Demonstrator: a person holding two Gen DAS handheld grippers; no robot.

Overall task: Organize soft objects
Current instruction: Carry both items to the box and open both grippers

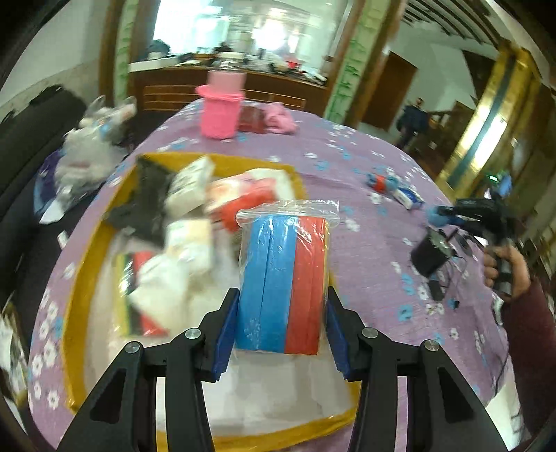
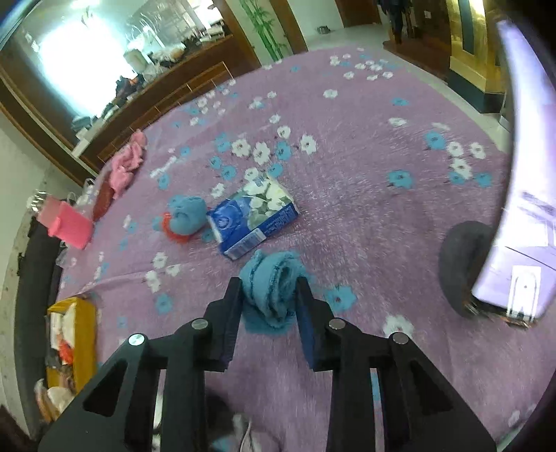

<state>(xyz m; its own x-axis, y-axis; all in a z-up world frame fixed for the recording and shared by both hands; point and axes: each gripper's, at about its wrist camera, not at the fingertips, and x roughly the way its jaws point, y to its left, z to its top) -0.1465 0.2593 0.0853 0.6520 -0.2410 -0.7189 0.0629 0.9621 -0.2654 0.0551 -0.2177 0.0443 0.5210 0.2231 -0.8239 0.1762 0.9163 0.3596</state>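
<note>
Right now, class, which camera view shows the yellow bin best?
The left wrist view: the yellow bin fills the foreground, its rim and blurred contents visible. The right wrist view shows only a small slice of it at the left edge.

A large hall-like room: a round table (image 1: 365,180) under a purple flowered cloth, a long wooden sideboard (image 1: 226,88) beneath a wide mirror (image 1: 250,24), gilded door frames (image 1: 486,132) beyond.

You face a dark wooden counter (image 1: 222,83) under a bright glass partition (image 1: 250,24), a gold-trimmed pillar (image 1: 486,125) to your right, pale floor (image 2: 340,38) beyond.
</note>
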